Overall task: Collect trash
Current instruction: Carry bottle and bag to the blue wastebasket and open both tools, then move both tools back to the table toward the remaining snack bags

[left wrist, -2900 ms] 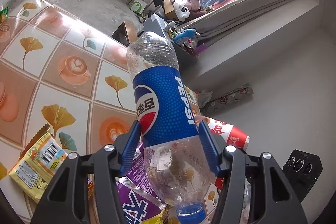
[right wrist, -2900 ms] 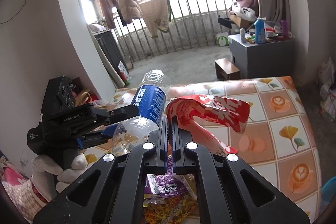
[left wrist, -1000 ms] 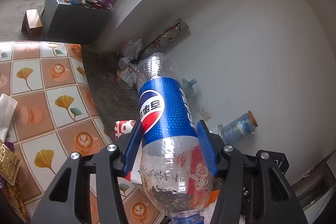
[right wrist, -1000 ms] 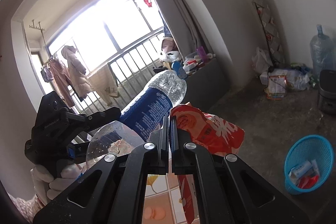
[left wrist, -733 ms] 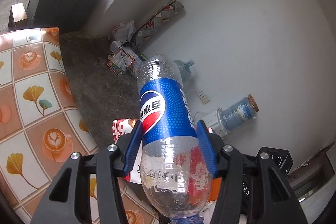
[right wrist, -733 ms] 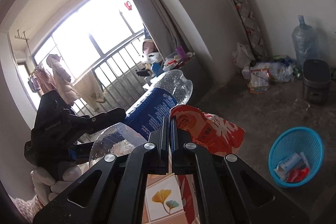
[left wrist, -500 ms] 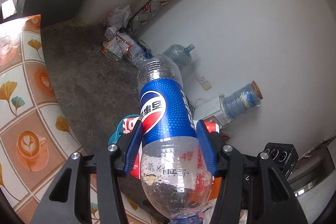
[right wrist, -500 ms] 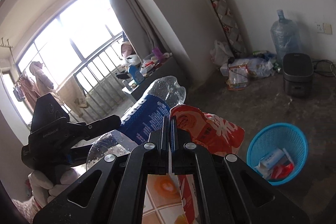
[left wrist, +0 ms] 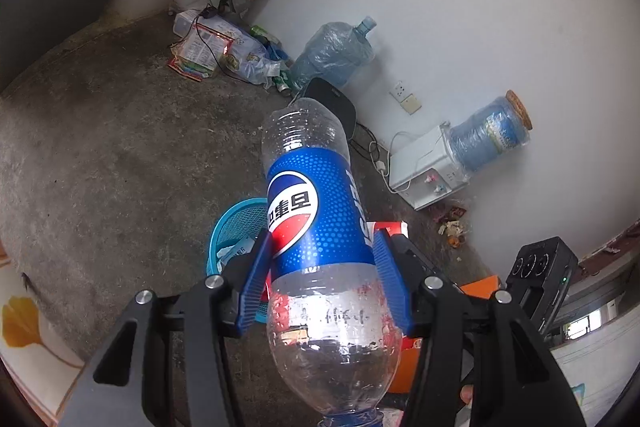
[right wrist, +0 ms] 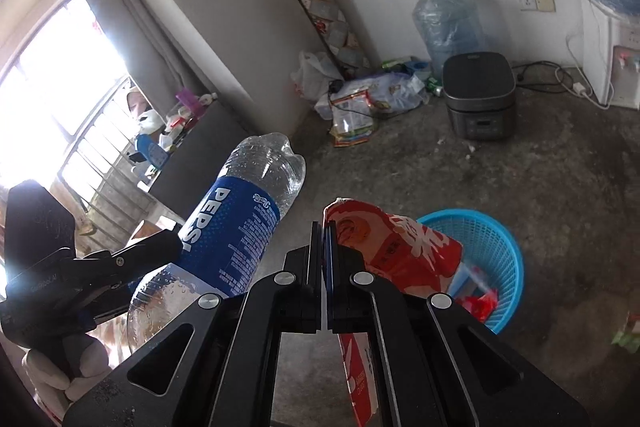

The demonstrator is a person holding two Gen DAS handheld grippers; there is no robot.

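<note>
While I look along both grippers, these are my readings.

Left gripper (left wrist: 322, 283): I have its blue pads clamped on either side of the Pepsi bottle (left wrist: 312, 227), at the lower edge of the blue label.
Pepsi bottle: empty clear plastic, held in the air with the cap toward my camera and the base pointing away over the concrete floor (left wrist: 100, 147).
Right gripper (right wrist: 325, 255): my fingers are pressed together, pinching an edge of the red wrapper (right wrist: 396, 251).
Red wrapper: crumpled, hanging to the right of my fingers, in the air in front of the basket.
Blue basket (right wrist: 500, 247): standing on the floor beyond both grippers, with some red and white trash inside.
Background: black rice cooker (right wrist: 478, 95) and large water jug (right wrist: 448, 19) against the white wall.
</note>
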